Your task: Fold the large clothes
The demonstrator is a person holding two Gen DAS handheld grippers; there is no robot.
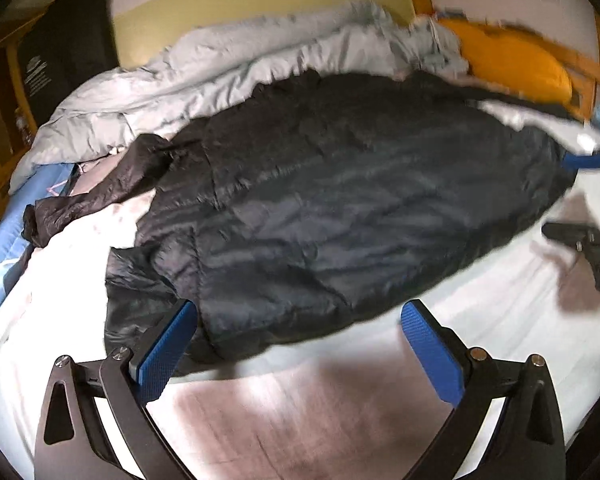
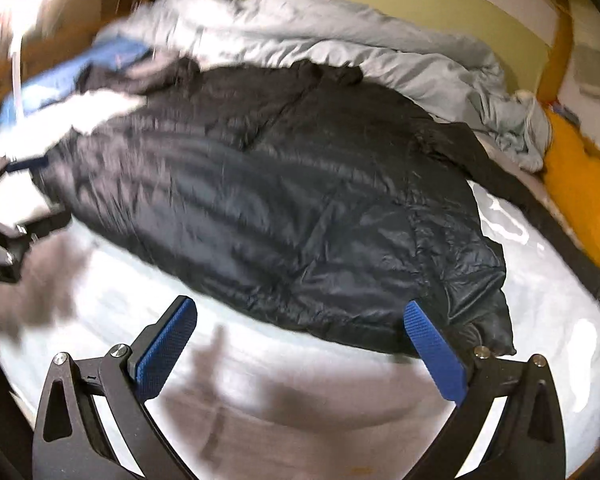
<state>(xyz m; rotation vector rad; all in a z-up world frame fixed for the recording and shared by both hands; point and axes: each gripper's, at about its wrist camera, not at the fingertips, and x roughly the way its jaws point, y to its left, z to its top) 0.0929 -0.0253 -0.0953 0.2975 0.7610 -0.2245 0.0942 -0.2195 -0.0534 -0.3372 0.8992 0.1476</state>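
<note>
No legible text, brand, number or sign in either view. One item bears print: a dark upright panel point(image 1: 66, 52) against the wall in the left wrist view carries a pale round emblem with lines of lettering beneath, too small and blurred to read.

Black quilted jacket point(image 1: 340, 200) on a white sheet point(image 1: 480, 320); pale grey duvet point(image 1: 220, 68); orange pillow point(image 1: 512, 64); blue textured pads point(image 1: 166, 354); yellow-green wall point(image 1: 260, 4).

jacket point(image 1: 340, 200) on bed point(image 1: 500, 320) | duvet point(image 1: 220, 64) behind; pillow point(image 1: 512, 64) beside
</note>
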